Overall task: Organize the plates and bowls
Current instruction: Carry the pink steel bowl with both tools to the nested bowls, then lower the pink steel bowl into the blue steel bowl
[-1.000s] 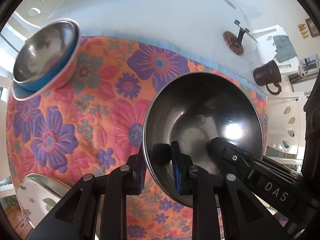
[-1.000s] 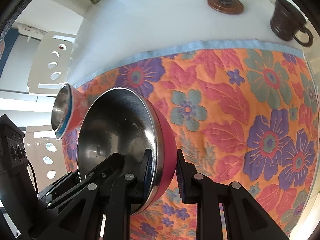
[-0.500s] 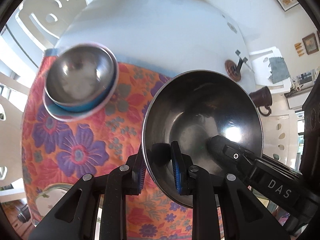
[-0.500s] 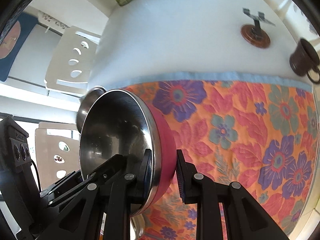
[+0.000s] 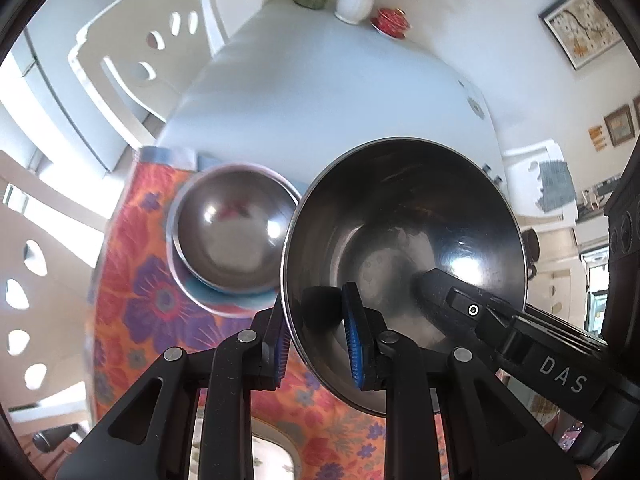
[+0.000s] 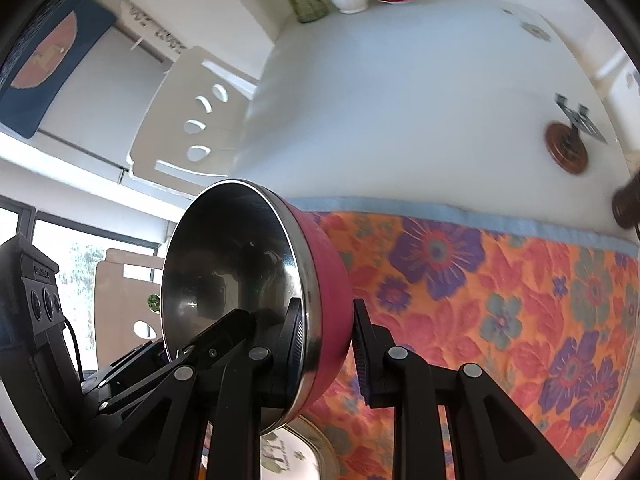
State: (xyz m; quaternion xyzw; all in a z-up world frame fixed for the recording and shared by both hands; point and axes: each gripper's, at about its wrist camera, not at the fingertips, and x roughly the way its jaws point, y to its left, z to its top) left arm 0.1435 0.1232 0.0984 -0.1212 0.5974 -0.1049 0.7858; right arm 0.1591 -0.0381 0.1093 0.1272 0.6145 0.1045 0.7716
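Note:
A large bowl (image 5: 404, 240), steel inside and pink outside (image 6: 326, 276), hangs tilted above the floral mat (image 6: 500, 300), held by both grippers at opposite rims. My left gripper (image 5: 316, 340) is shut on its near-left rim, one blue pad inside and one outside. My right gripper (image 6: 326, 344) is shut on the other rim; its black body shows in the left wrist view (image 5: 500, 328). A stack of smaller bowls (image 5: 232, 236), a steel one sitting in a blue one, rests on the mat's far left corner, just left of the held bowl.
A floral plate (image 5: 264, 456) lies on the mat below the grippers. On the white table (image 6: 400, 100) beyond stand a brown round stand (image 6: 566, 150), a dark mug (image 6: 626, 208), a white vase (image 5: 354, 0) and a red lidded cup (image 5: 390, 22). White chairs (image 5: 132, 60) flank the left side.
Both grippers have risen with the large bowl and travelled toward the far left corner. The bowl stack has slid from the upper left to right beside the held bowl.

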